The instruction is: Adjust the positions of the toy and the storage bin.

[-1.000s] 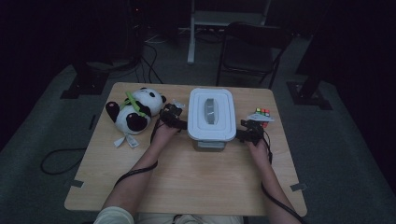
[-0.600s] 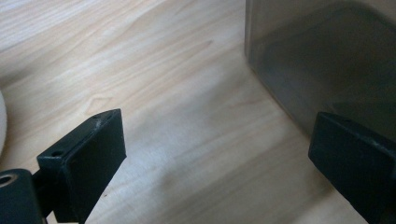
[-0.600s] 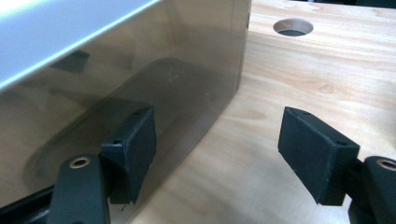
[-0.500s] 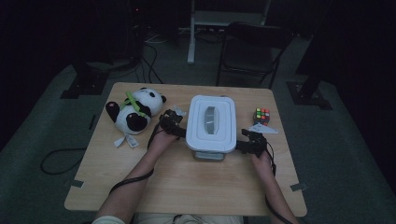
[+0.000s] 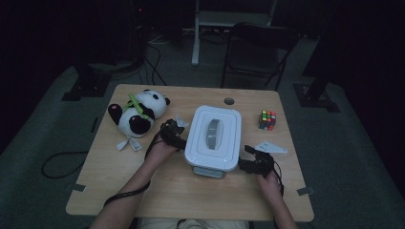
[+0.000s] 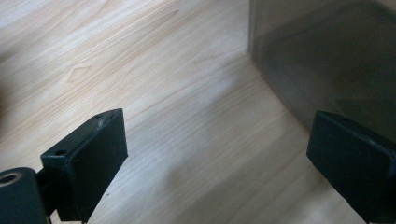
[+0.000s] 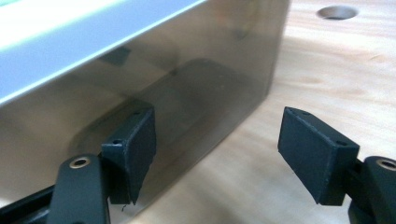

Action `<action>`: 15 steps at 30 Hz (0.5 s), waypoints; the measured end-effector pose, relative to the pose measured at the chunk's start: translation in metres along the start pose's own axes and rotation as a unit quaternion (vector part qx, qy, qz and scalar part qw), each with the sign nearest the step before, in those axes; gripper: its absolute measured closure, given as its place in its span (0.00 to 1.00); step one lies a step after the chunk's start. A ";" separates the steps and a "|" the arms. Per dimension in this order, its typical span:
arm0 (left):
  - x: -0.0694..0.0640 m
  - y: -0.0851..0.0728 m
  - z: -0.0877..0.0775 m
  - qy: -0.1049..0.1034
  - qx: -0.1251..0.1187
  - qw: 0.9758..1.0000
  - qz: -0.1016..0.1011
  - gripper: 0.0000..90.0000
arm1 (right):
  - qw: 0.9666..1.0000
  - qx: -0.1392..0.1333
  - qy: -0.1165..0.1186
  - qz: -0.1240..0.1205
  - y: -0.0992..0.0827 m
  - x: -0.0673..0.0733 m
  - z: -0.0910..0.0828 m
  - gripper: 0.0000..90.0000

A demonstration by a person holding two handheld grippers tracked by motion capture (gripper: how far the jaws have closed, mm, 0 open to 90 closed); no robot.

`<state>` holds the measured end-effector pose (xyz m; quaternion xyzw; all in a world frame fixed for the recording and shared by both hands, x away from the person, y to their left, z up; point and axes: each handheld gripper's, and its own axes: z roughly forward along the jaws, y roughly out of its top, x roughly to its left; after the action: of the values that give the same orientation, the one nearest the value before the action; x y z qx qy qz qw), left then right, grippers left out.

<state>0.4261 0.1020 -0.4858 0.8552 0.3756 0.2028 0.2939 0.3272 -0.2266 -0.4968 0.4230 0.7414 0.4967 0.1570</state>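
Right gripper (image 5: 254,163) sits nearest, jaws wide and empty, one jaw against the near right side of the lidded box (image 5: 213,138). Left gripper (image 5: 173,135) flanks the box's left side, jaws wide too, nothing between. Box mid-table (image 5: 191,195), bracketed on both sides, likely for sliding or steadying. Farther: panda plush (image 5: 136,114), puzzle cube (image 5: 267,119).

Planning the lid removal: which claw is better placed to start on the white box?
Probably the right claw: open, its near pad lies against the box wall under the lid rim. The left claw, open too, faces mostly bare table.
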 end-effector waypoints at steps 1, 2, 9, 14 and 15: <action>0.000 -0.001 -0.001 0.003 -0.002 1.000 -0.001 0.07 | 1.000 0.001 0.009 0.003 -0.002 0.003 -0.001 0.31; 0.001 -0.003 -0.003 0.005 -0.002 1.000 0.000 0.07 | 1.000 0.001 0.015 0.003 -0.004 0.006 -0.002 0.31; 0.000 -0.012 -0.010 0.002 -0.005 1.000 -0.007 0.09 | 1.000 0.004 0.027 -0.012 -0.010 0.025 -0.009 0.31; -0.003 -0.013 -0.012 0.001 -0.007 1.000 -0.003 0.09 | 1.000 0.005 0.027 -0.008 -0.014 0.032 -0.015 0.31; -0.004 -0.013 -0.012 0.001 -0.008 1.000 -0.001 0.09 | 1.000 0.001 0.027 -0.008 -0.015 0.033 -0.016 0.31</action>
<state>0.4098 0.1102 -0.4862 0.8522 0.3753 0.2064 0.3006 0.2901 -0.2130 -0.4964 0.4041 0.7492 0.5057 0.1404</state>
